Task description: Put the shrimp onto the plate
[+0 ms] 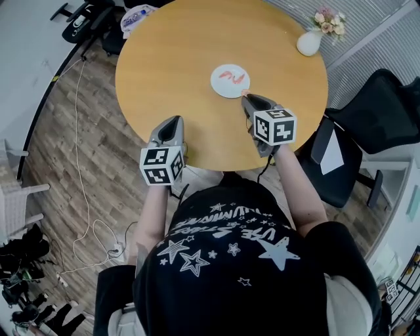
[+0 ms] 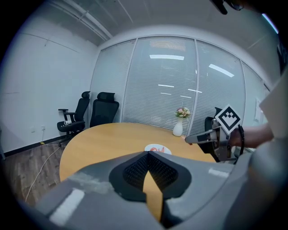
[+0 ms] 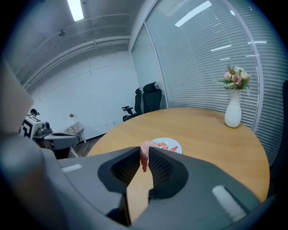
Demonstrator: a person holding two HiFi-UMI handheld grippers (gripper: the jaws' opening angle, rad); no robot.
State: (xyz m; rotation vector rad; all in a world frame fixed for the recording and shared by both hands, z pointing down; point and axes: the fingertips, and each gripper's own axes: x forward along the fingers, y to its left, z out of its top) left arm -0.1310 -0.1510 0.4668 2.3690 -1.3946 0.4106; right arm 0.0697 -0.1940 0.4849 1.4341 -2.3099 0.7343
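A white plate (image 1: pixel 230 81) sits mid-table with pink shrimp (image 1: pixel 229 74) lying on it; it also shows small in the left gripper view (image 2: pixel 157 148) and the right gripper view (image 3: pixel 167 145). My right gripper (image 1: pixel 245 96) hovers just off the plate's near right rim, shut on a pale pink shrimp (image 3: pixel 144 157) that hangs between its pads. My left gripper (image 1: pixel 173 121) is held over the table's near edge, well left of the plate, jaws shut with nothing between them (image 2: pixel 147 153).
A round wooden table (image 1: pixel 177 72) fills the scene. A white vase with flowers (image 1: pixel 310 41) stands at its far right edge. Black office chairs (image 1: pixel 367 118) stand to the right and at the far left (image 1: pixel 88 20). A cable (image 1: pixel 82 164) trails over the wood floor.
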